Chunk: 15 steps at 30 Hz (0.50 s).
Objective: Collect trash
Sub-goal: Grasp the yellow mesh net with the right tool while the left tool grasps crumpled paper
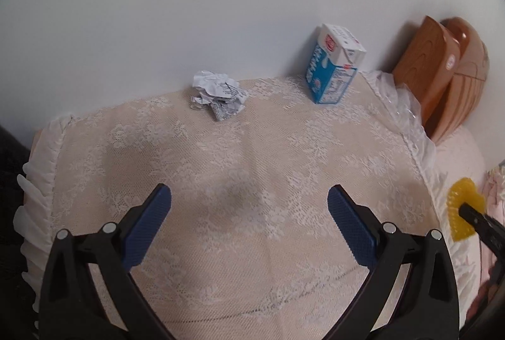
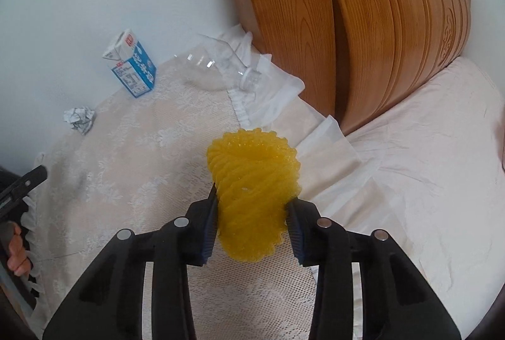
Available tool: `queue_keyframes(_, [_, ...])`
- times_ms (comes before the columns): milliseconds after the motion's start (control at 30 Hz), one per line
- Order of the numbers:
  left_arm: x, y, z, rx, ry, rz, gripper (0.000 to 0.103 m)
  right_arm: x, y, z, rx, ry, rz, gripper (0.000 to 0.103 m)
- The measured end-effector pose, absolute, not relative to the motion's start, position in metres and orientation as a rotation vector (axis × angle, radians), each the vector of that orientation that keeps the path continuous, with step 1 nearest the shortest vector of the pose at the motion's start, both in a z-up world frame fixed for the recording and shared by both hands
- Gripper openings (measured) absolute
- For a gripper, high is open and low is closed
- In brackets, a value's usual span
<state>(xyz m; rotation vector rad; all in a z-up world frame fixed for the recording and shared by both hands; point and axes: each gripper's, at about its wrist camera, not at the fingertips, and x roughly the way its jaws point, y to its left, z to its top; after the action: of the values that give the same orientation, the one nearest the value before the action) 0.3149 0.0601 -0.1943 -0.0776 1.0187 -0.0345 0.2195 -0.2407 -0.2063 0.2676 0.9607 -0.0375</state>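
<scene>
My right gripper [image 2: 252,207] is shut on a yellow foam fruit net [image 2: 252,185] and holds it above the lace-covered table; the net also shows in the left wrist view [image 1: 464,210]. My left gripper [image 1: 249,198] is open and empty over the lace cloth [image 1: 240,157]. A crumpled paper ball [image 1: 217,93] lies ahead of it by the wall, also in the right wrist view [image 2: 79,117]. A blue and white milk carton [image 1: 334,68] stands further right, also in the right wrist view [image 2: 132,63]. A clear plastic bottle [image 2: 221,65] lies on its side near the table's corner.
A white wall [image 1: 221,8] runs behind the table. A wooden headboard [image 2: 378,14] stands to the right, with a bed in a pale sheet [image 2: 426,150] below it. The cloth's white frill [image 2: 271,100] hangs over the table's edge.
</scene>
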Motion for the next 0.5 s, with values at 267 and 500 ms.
queue_keyframes(267, [0.396, 0.067, -0.23, -0.127, 1.01, 0.133, 0.095, 0.231, -0.201, -0.187, 0.253, 0.95, 0.076, 0.04])
queue_keyframes(500, [0.438, 0.069, -0.26, -0.131, 1.023, 0.195, 0.095, 0.247, -0.159, -0.186, 0.219, 0.957, 0.146, 0.04])
